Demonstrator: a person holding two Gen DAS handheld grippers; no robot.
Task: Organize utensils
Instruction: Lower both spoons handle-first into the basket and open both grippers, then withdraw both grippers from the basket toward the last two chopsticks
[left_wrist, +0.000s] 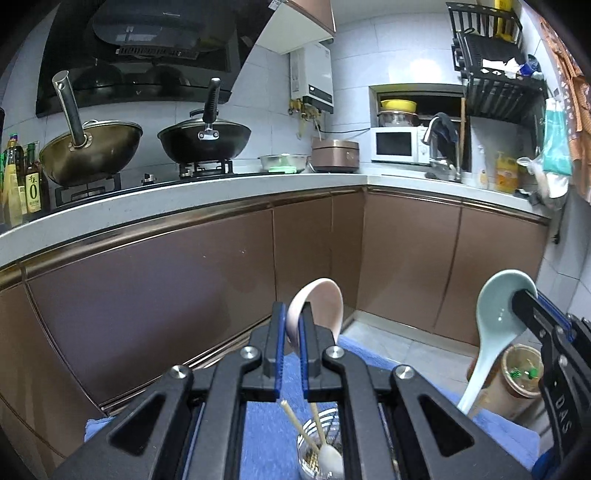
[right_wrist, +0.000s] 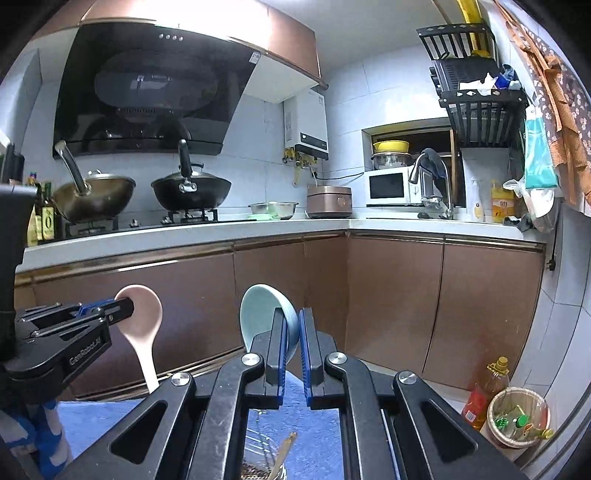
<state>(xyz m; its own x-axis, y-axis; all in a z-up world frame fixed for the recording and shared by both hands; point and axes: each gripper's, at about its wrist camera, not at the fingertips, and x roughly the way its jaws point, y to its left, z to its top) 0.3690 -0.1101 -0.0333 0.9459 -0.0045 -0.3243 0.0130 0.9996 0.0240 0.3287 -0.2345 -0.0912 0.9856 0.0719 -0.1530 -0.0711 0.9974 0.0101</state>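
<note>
Left wrist view: the left gripper (left_wrist: 291, 325) has its jaws pinching the bowl of a pink spoon (left_wrist: 317, 306), held high above the holder (left_wrist: 317, 450), a glass-and-wire cup on the blue cloth (left_wrist: 266, 435) that already carries chopsticks (left_wrist: 295, 424) and a white spoon (left_wrist: 330, 459). To the right of the holder, the right gripper (left_wrist: 524, 306) grips a blue spoon (left_wrist: 495, 325) by its bowl, handle hanging down. Glazed ceramic pinched on a curved rim could slip and break; a handle lowered off-centre could knock the holder over. "DAS" shows on the right gripper; an oil bottle (left_wrist: 33, 192) reads "0".

Right wrist view: the right gripper's (right_wrist: 293, 332) jaws clamp the blue spoon (right_wrist: 266, 314) above the holder (right_wrist: 266, 465). The left gripper (right_wrist: 122, 308), left of it, reads "GenRobot.AI".
</note>
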